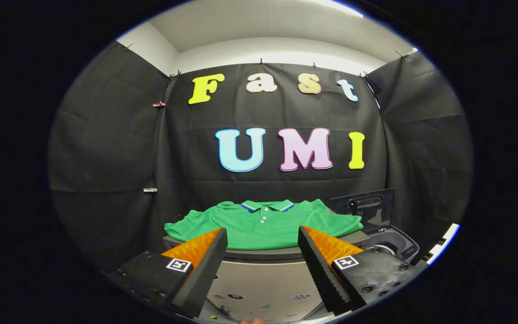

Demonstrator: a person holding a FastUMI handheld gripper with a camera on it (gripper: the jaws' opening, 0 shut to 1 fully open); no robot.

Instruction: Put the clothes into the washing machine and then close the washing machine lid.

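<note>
Gripper view: gripper (pixel 262 240) jaws spread, holding nothing. Green polo shirt (pixel 263 225) lies flat on grey surface just beyond them. Washing machine (pixel 389 245) right of shirt, lid (pixel 367 208) raised, drum partly hidden.

A grey table (pixel 263 253) — one green polo shirt (pixel 263 227) spread flat on it.

1 green polo shirt (pixel 263 224) lies flat on 1 grey worktop (pixel 263 254). Beside it stands 1 washing machine (pixel 387 240), with 1 lid (pixel 363 206) raised. The shirt shows 3 white buttons. 1 gripper (pixel 262 245), 2 fingers spread apart, nothing between them.
</note>
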